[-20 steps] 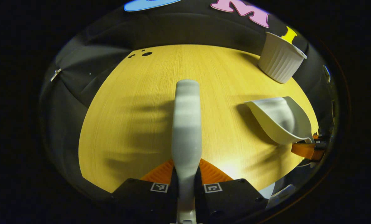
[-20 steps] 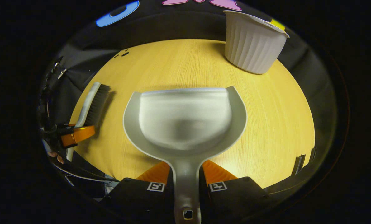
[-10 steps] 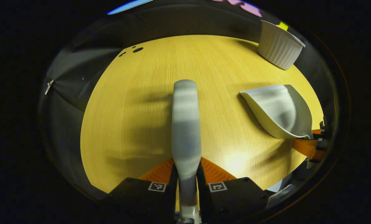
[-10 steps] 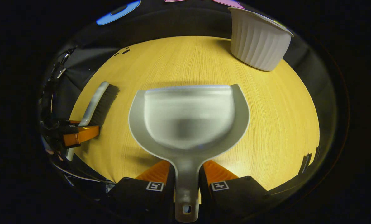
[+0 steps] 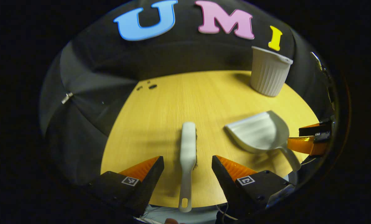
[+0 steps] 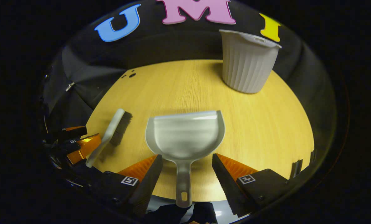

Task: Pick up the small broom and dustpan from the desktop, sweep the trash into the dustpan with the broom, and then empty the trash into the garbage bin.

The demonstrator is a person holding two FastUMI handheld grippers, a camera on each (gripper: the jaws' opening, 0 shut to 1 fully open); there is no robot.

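Yellow wood grain everywhere on the desktop [image 5: 160,118], and both tools lie flat on it; the small broom [image 5: 187,149] sits in the lower middle of the left gripper view, back up, handle pointing down the frame toward the near edge. The left gripper [image 5: 187,165] stands spread wide, a finger on either side of that handle and touching nothing; no grip there. In the right gripper view the dustpan [image 6: 185,133] rests in the middle of the frame, mouth toward the far side, its handle running down between the fingers of the right gripper [image 6: 187,163], which is spread apart just the same and clear of the handle. The ribbed white garbage bin [image 6: 246,68] stands upright at the upper right, well apart from the pan. The broom turns up again at the lower left of the right gripper view, bristles showing dark. I can't spot any trash on the wood or in the pan; a few dark specks at the far upper left look more like holes in the desk, though they're too small to tell. My read: with no litter showing and both tools lying loose, the sweeping and emptying look done; if that's wrong, everything from the pick-up on is left.
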